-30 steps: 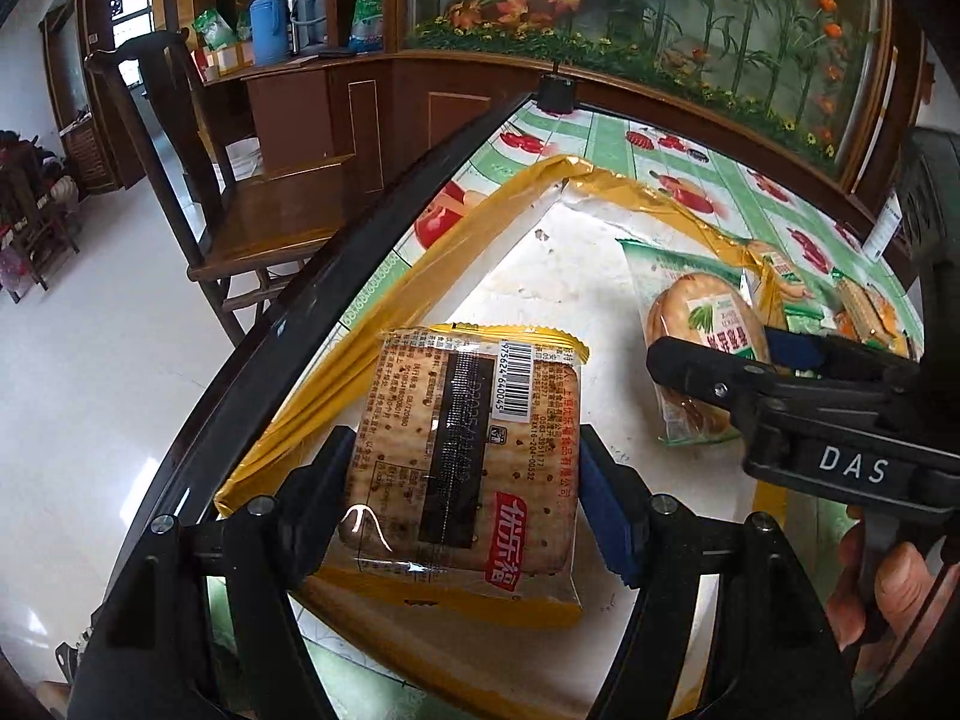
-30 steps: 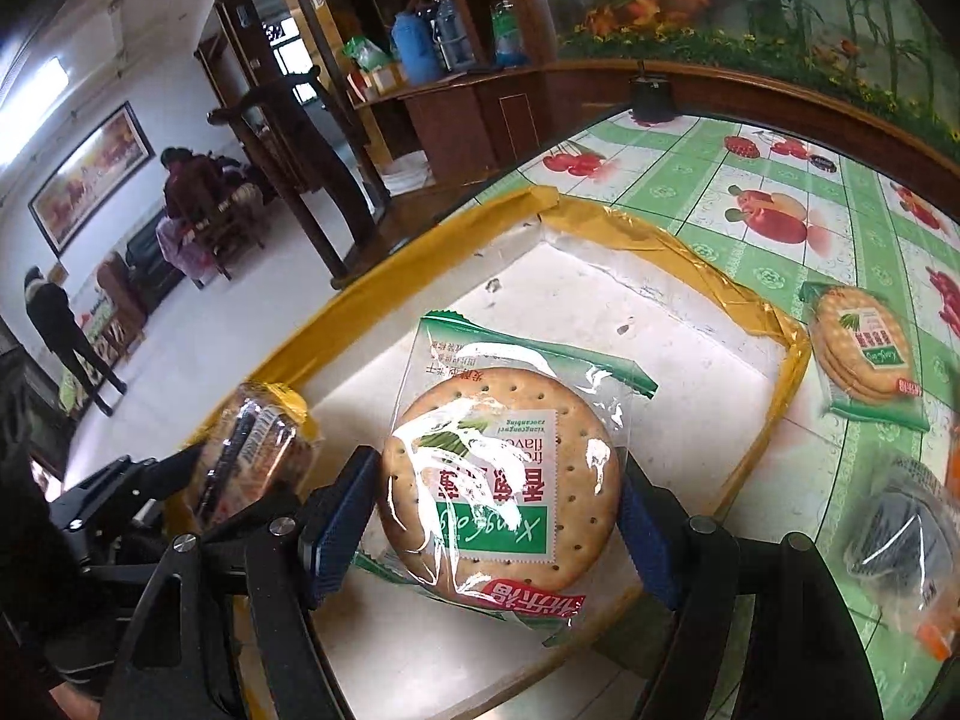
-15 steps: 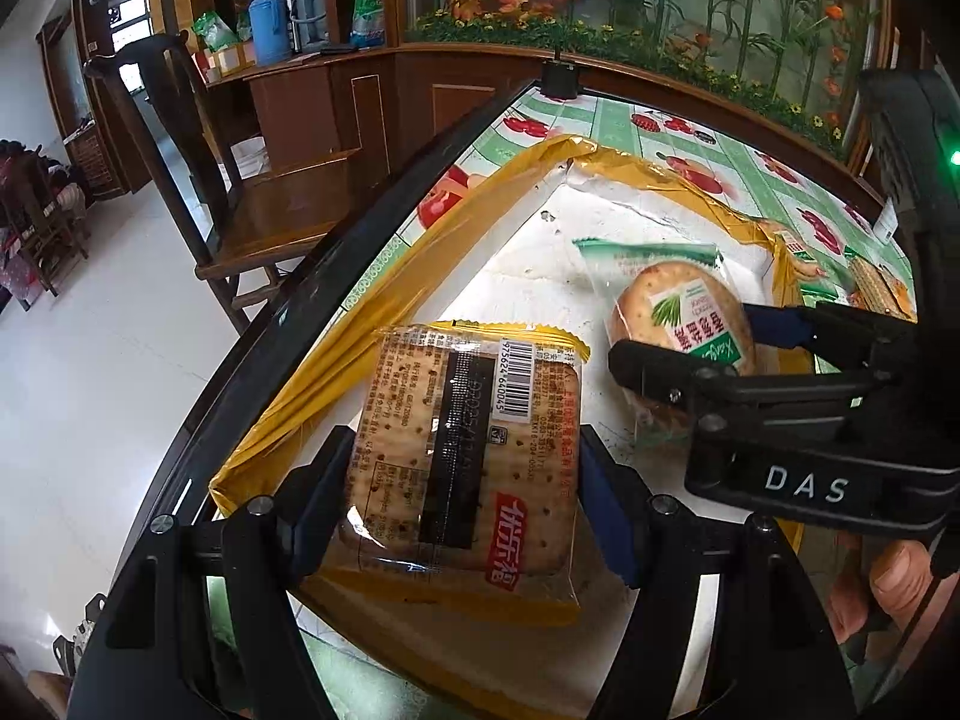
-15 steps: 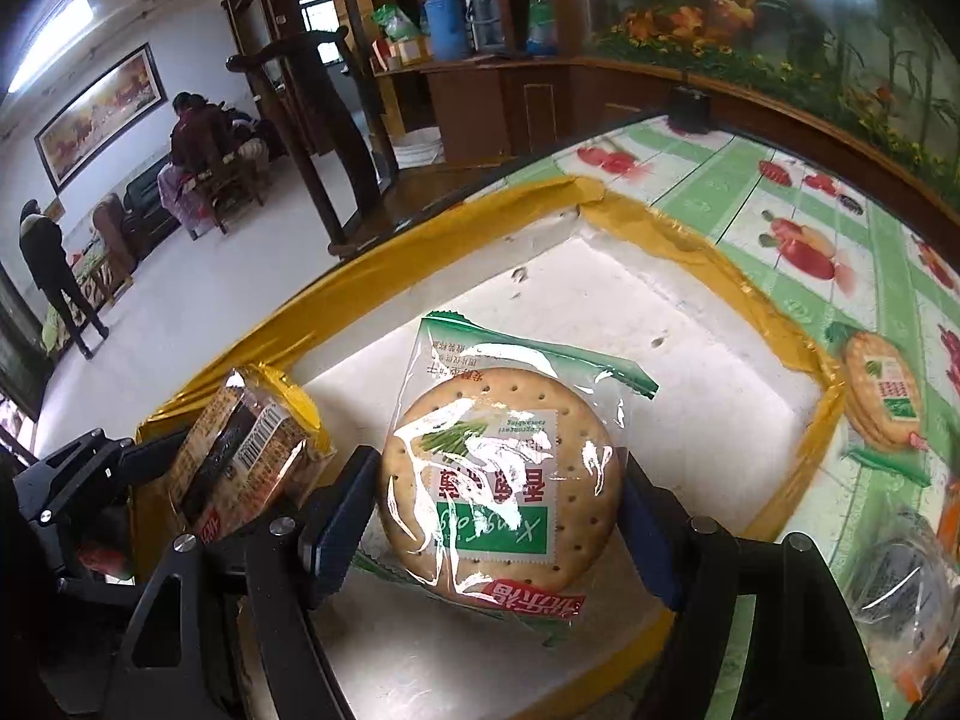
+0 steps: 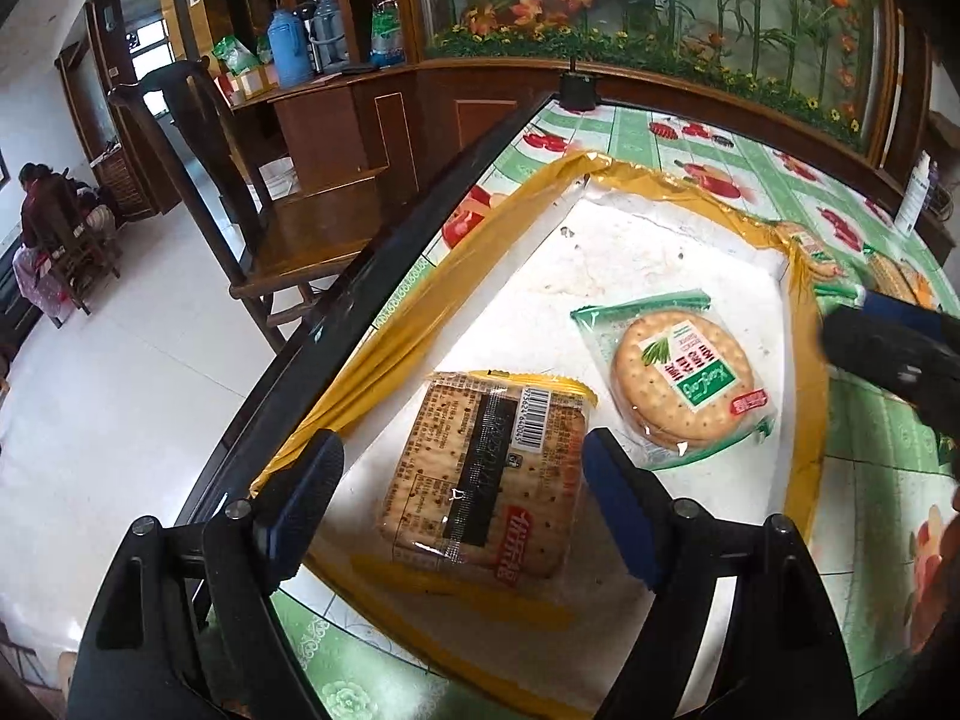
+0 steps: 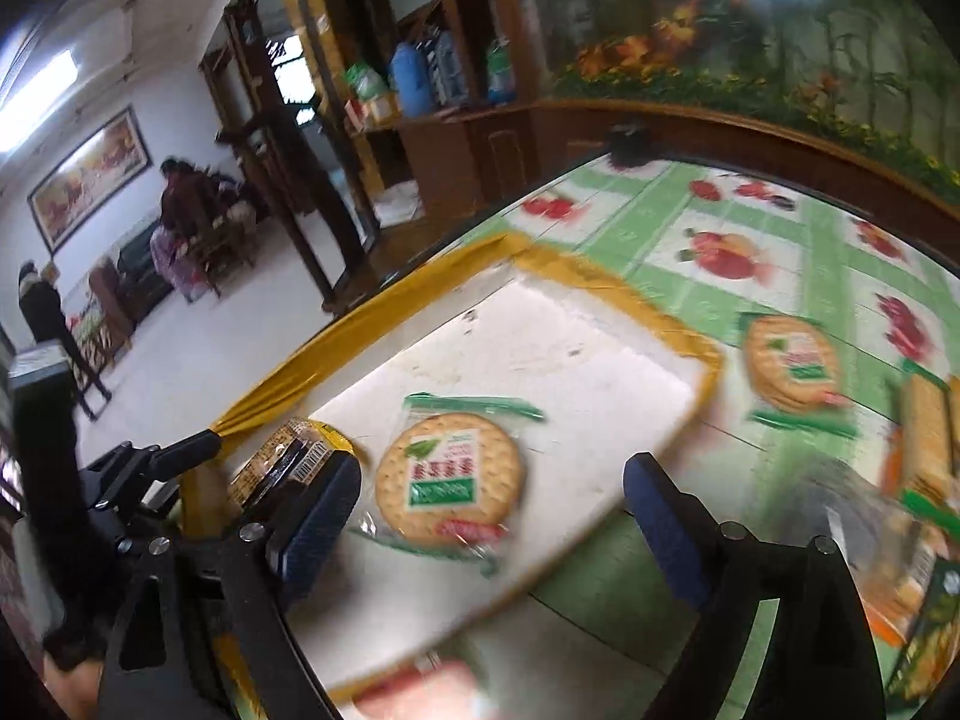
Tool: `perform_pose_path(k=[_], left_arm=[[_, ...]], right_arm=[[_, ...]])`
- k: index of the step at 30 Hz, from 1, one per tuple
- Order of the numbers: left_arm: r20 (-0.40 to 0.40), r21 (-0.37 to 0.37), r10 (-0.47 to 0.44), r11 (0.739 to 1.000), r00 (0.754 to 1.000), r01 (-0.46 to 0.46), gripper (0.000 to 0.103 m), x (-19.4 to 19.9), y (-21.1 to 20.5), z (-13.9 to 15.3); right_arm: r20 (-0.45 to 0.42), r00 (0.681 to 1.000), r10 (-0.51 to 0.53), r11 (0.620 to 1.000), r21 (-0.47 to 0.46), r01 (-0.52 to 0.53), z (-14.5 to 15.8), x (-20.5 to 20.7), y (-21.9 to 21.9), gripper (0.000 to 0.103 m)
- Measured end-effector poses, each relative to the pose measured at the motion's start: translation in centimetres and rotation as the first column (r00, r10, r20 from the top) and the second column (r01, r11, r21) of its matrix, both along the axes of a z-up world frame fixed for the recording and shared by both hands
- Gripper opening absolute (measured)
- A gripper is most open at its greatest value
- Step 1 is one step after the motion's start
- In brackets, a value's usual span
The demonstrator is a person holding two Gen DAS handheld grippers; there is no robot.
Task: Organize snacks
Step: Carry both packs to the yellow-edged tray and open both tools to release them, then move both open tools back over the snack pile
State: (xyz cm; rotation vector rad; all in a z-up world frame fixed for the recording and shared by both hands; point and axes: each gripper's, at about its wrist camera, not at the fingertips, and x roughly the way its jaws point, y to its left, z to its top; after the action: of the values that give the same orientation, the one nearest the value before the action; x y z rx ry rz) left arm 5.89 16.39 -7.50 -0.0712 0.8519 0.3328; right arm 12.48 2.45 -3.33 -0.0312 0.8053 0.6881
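Note:
A square cracker pack with a yellow edge (image 5: pixel 489 474) lies in the near left of a shallow white tray with a yellow rim (image 5: pixel 432 294). My left gripper (image 5: pixel 462 504) is open, its pads apart on both sides of the pack. A round cracker pack with green trim (image 5: pixel 684 378) lies flat in the tray to the right; it also shows in the right wrist view (image 6: pixel 453 474). My right gripper (image 6: pixel 492 528) is open and empty, pulled back over the tray's near edge. The square pack (image 6: pixel 288 462) shows by its left finger.
The tray sits on a green fruit-print tablecloth (image 6: pixel 780 240). More snack packs lie right of the tray: a round cracker pack (image 6: pixel 792 366) and several others (image 6: pixel 930 420). A wooden chair (image 5: pixel 240 198) stands beyond the table's left edge.
Both grippers opened and let go. The square pack and the round pack now lie in the tray. The right gripper pulled back toward the right.

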Motion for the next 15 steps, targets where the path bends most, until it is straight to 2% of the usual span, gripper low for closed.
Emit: perform_pose_path(k=[5,15], left_arm=[[0.032,-0.013,-0.008,1.000,0.999,0.008,0.082,-0.7,-0.9,1.0],[0.059,0.010,-0.080,0.997,0.995,0.080,0.082,-1.0,-5.2,2.7]], right_arm=[[0.015,0.997,-0.078,0.996,0.033,0.077,0.8,-1.2,-4.8,0.092],[-0.005,0.972,-0.234,0.972,0.038,0.234,0.2,-2.7,-13.8,0.094]])
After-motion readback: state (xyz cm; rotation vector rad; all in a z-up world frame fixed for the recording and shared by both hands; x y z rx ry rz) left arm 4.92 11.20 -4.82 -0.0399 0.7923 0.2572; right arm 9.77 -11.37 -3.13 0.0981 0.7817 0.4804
